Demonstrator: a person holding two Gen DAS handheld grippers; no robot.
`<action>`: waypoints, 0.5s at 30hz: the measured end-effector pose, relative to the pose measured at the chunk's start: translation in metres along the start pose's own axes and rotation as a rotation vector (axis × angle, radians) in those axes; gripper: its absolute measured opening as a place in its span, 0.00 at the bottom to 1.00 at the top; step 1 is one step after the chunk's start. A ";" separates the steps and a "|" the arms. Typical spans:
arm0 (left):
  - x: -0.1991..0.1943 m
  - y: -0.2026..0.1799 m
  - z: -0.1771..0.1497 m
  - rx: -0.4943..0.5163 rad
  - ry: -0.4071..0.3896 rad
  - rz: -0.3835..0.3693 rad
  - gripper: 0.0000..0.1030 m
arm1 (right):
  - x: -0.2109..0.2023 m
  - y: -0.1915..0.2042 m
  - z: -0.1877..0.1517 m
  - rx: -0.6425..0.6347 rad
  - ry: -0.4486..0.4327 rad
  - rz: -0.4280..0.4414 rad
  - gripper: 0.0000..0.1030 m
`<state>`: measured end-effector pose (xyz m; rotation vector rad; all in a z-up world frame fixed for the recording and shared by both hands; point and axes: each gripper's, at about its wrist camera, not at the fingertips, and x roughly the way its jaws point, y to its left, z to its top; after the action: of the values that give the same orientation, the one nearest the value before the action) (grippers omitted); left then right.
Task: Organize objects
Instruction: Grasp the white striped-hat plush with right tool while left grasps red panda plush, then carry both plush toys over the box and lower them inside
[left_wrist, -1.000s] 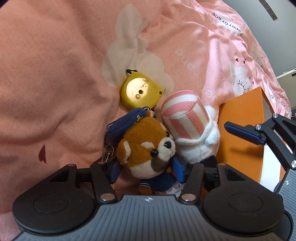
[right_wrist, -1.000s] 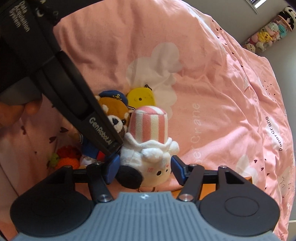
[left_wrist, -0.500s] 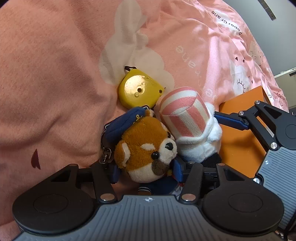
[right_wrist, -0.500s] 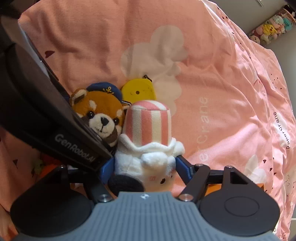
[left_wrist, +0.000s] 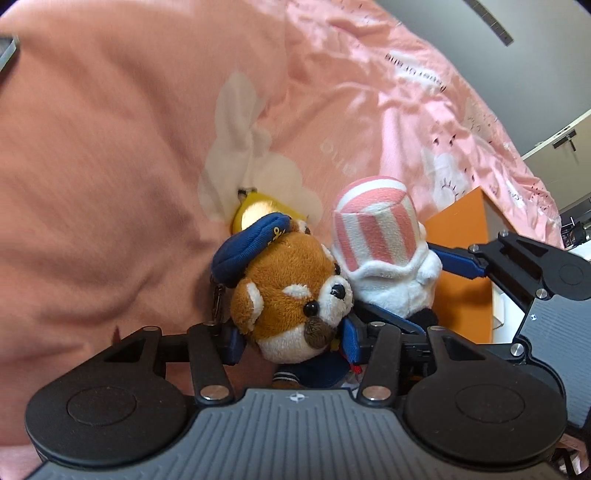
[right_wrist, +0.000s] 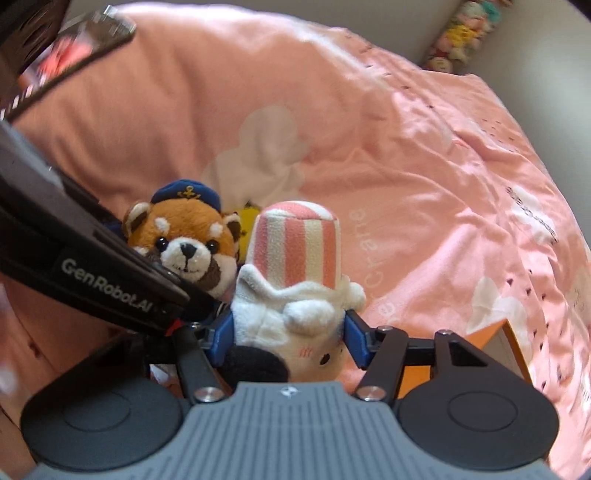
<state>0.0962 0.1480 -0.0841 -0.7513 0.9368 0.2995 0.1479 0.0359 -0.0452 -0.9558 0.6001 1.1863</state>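
Left gripper (left_wrist: 291, 334) fingers pinch the red panda plush (left_wrist: 291, 299). Right gripper (right_wrist: 290, 338) fingers pinch the striped-hat plush (right_wrist: 295, 280), touching beside it. Yellow tape measure (left_wrist: 255, 208) beyond.

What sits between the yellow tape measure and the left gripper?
The red panda plush in its blue sailor cap, held in the left gripper's jaws, covers most of the yellow tape measure; seen in the left wrist view.

Orange box (left_wrist: 458, 236) and yellow tape measure (left_wrist: 255, 212) apparently crowd the plushies.
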 end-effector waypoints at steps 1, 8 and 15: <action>-0.004 -0.001 0.001 0.009 -0.017 0.000 0.55 | -0.004 -0.001 0.000 0.033 -0.016 -0.007 0.60; -0.034 -0.010 0.012 0.066 -0.084 -0.033 0.55 | -0.036 -0.007 -0.002 0.250 -0.121 -0.048 0.60; -0.065 -0.027 0.022 0.181 -0.134 -0.075 0.55 | -0.071 -0.021 -0.012 0.463 -0.215 -0.082 0.60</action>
<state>0.0870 0.1494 -0.0104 -0.5912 0.7953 0.1937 0.1484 -0.0113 0.0129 -0.4502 0.6199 1.0009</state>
